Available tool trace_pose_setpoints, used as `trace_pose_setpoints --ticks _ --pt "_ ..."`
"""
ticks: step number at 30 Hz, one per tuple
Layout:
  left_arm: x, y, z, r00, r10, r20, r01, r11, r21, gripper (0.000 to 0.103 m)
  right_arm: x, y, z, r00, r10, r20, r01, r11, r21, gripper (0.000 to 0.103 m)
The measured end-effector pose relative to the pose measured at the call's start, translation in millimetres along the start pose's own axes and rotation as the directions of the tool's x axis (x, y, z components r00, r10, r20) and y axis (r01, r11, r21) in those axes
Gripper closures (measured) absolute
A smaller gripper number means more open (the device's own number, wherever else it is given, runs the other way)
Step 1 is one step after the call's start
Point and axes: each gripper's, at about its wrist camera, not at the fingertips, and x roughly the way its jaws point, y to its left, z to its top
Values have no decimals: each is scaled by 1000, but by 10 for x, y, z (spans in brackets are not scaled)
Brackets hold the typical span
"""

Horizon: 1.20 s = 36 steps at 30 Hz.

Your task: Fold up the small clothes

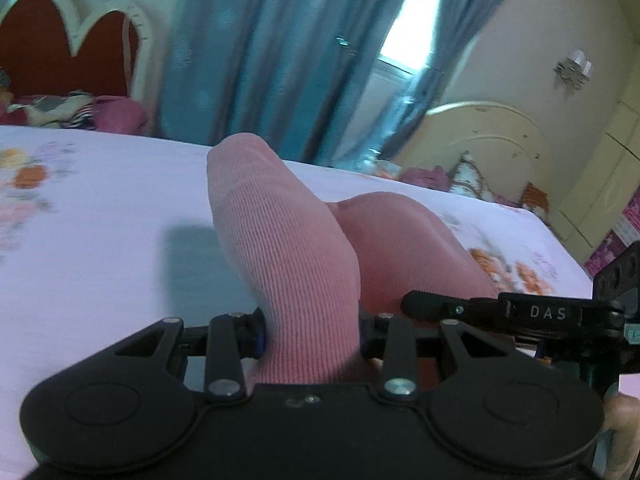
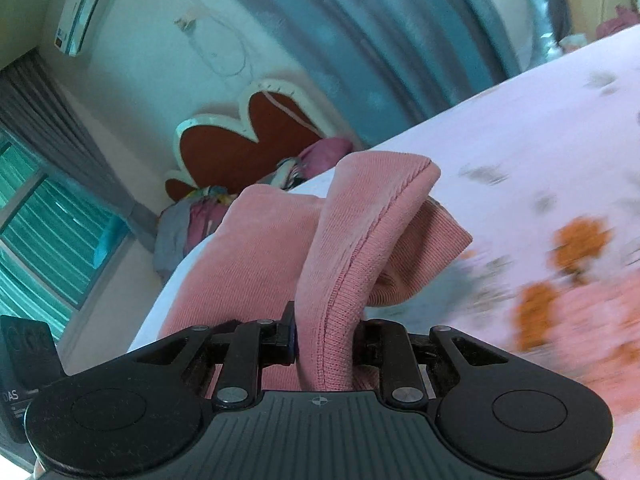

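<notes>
both grippers pinch a ribbed pink knit garment (image 1: 280, 248).

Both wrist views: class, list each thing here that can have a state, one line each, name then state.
pink knit garment: lifted, clamped by both grippers
left gripper: shut on the garment
right gripper: shut on the garment's seamed edge
blue curtain: parted, daylight showing
bed sheet: spread flat

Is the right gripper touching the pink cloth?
Touching. The right wrist view shows the right gripper pinching the pink cloth between its jaws.
</notes>
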Motion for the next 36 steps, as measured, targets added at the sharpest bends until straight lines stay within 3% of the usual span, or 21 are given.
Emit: trace_pose_setpoints --ticks 9,14,17,25,32,36 --pt "-71 801 105 996 86 14 -87 996 11 68 1004 431 -89 998 35 -61 -36 999 -14 82" --pt "69 1184 -82 990 138 -25 -138 990 9 66 1275 359 -152 995 -46 -86 42 998 -43 82" --pt "140 1390 -264 987 153 -39 -154 988 -13 57 1337 235 -156 991 -100 -89 96 994 -50 81" --pt "11 1391 -252 985 175 -10 -175 985 9 46 1334 176 -163 977 -213 -30 211 975 -66 74" --pt "-301 1284 -68 972 178 155 -190 980 66 48 1214 443 -98 953 -282 116 299 937 -179 74" --pt "-17 1228 79 982 150 111 -163 979 124 48 1479 666 -108 962 -257 89 271 928 -255 74"
